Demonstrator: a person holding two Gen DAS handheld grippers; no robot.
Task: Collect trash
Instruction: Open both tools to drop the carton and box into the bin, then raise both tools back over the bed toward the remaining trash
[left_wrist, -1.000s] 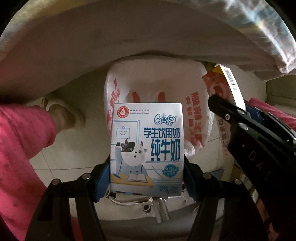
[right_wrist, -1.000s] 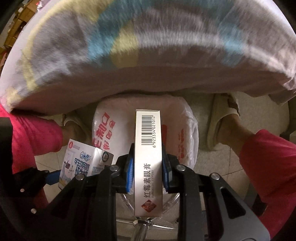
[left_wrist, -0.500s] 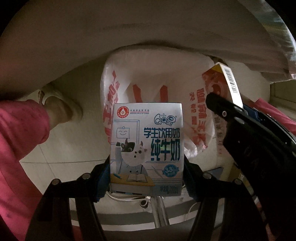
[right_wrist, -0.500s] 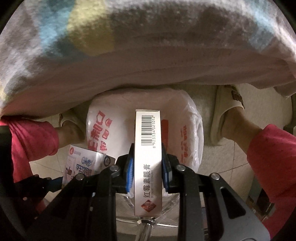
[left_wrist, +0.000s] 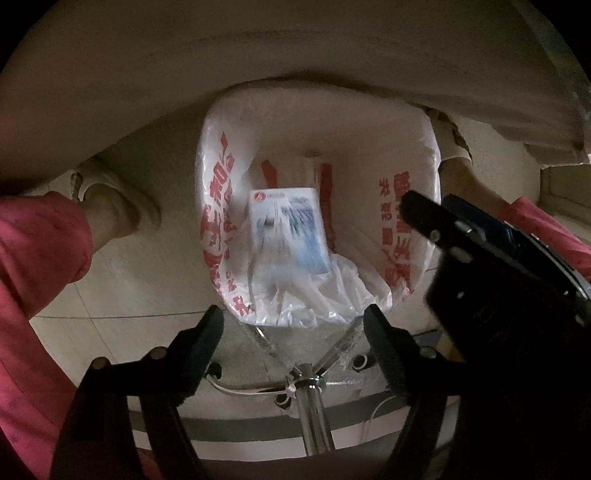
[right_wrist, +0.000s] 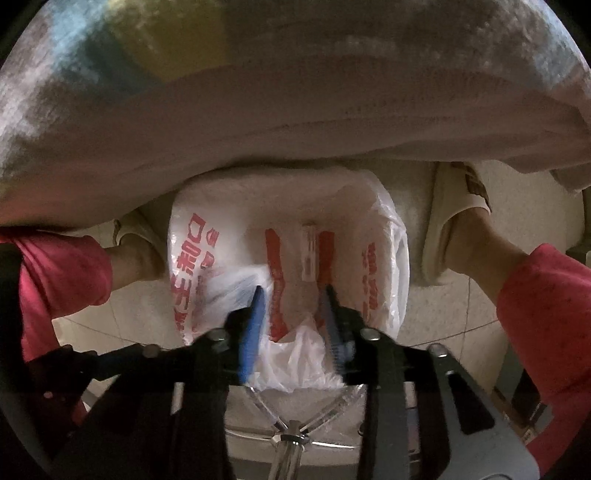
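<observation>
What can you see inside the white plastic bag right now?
Inside the bag are a blurred milk carton and a narrow box. Its folds hide anything beneath them.

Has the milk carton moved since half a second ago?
Yes. The milk carton has left the left gripper, whose jaws now stand open, and dropped away from the camera into the white plastic bag below.

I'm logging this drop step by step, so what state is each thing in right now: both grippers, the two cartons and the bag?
left gripper: open, empty, above the bag.
right gripper: open, empty, above the bag.
milk carton: released, blurred, inside the bag's mouth.
narrow box: released, deep inside the bag.
plastic bag: mouth wide open, lining a bin.
</observation>
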